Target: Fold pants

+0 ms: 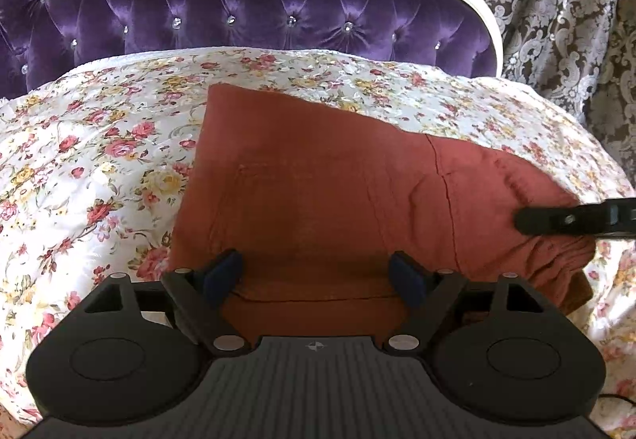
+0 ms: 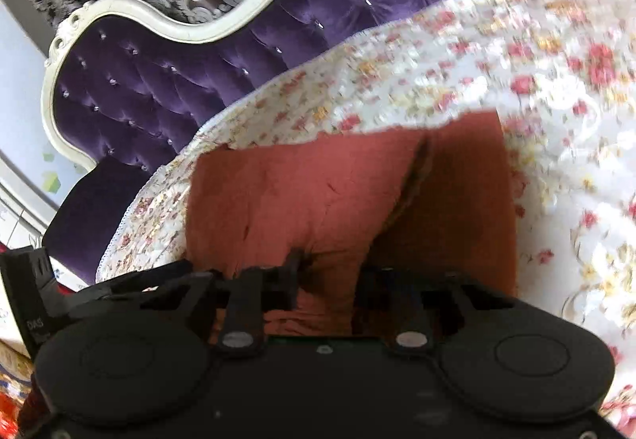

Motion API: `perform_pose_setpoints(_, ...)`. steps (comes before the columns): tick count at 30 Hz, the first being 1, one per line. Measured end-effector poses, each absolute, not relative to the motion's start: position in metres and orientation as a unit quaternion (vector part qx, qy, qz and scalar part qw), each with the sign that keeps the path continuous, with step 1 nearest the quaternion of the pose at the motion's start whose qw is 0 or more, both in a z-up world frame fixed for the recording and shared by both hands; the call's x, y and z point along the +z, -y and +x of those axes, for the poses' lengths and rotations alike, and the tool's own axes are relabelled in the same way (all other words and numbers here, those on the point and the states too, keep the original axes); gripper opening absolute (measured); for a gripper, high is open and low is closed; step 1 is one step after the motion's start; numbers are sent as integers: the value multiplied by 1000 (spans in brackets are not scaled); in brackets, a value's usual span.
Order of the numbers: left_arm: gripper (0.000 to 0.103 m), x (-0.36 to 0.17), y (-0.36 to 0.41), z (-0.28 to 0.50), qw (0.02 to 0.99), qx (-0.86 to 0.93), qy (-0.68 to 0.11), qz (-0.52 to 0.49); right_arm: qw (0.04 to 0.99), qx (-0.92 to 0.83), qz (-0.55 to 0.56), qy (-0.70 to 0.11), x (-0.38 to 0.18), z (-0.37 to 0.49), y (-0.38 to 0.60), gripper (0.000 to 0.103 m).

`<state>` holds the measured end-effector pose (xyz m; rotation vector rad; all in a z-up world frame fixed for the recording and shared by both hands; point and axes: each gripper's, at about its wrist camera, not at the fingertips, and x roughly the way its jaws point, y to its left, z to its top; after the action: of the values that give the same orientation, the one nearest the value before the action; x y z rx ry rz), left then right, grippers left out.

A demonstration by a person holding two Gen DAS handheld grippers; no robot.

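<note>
Pants (image 1: 318, 192) lie folded on floral bedspread (image 1: 99, 160) near headboard (image 1: 238, 17). Left gripper (image 1: 318, 276) spread over near hem; right gripper (image 2: 326, 276) blurred in its own view, state undeterminable.

The red pants (image 1: 318, 200) are seen lying folded on the flowery bed cover (image 1: 99, 160). The left gripper (image 1: 318, 276) is held over the near edge of the pants, with its two blue pads (image 1: 224, 274) spread wide apart and cloth seen between them. On the right side of the pants, the black tip of the right gripper (image 1: 528, 220) is laid against the bunched-up cloth; its jaws cannot be made out. Behind the pants, a purple buttoned headboard (image 1: 238, 13) with a white rim is seen. A patterned curtain (image 1: 556, 1) is hung behind the headboard.
</note>
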<state>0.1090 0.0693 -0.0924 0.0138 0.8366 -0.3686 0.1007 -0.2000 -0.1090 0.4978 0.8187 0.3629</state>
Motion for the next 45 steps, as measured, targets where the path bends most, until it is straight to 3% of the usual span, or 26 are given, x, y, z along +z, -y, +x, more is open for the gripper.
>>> perform_pose_setpoints(7, 82, -50, -78, 103, 920, -175, -350, -17, 935, 177, 88, -294, -33, 63, 180, 18)
perform_pose_setpoints(12, 82, -83, -61, 120, 900, -175, -400, 24, 900, 126, 101, -405, -97, 89, 199, 19)
perform_pose_setpoints(15, 85, -103, -58, 119, 891, -175, -414, 60, 893, 113, 125, -418, -112, 91, 206, 21)
perform_pose_setpoints(19, 85, -90, -68, 121, 893, -172, -414, 47, 898, 82, 102, -421, -98, 93, 205, 43)
perform_pose_setpoints(27, 85, -56, -66, 158, 914, -145, -372, 69, 952, 47, -4, -303, -47, 96, 174, 47)
perform_pose_setpoints(28, 85, -57, -63, 165, 915, -138, -373, 73, 949, 61, 1, -309, -50, 102, 172, 43)
perform_pose_setpoints(31, 85, -63, -56, 189, 915, -127, -375, 74, 934, 82, 1, -348, -76, 122, 160, 16)
perform_pose_setpoints(34, 85, -74, -53, 214, 915, -103, -380, 85, 914, 74, -1, -400, -115, 136, 161, 15)
perform_pose_setpoints(45, 95, -117, -74, 274, 901, -70, -424, 59, 925, 86, -14, -369, -124, 123, 163, 13)
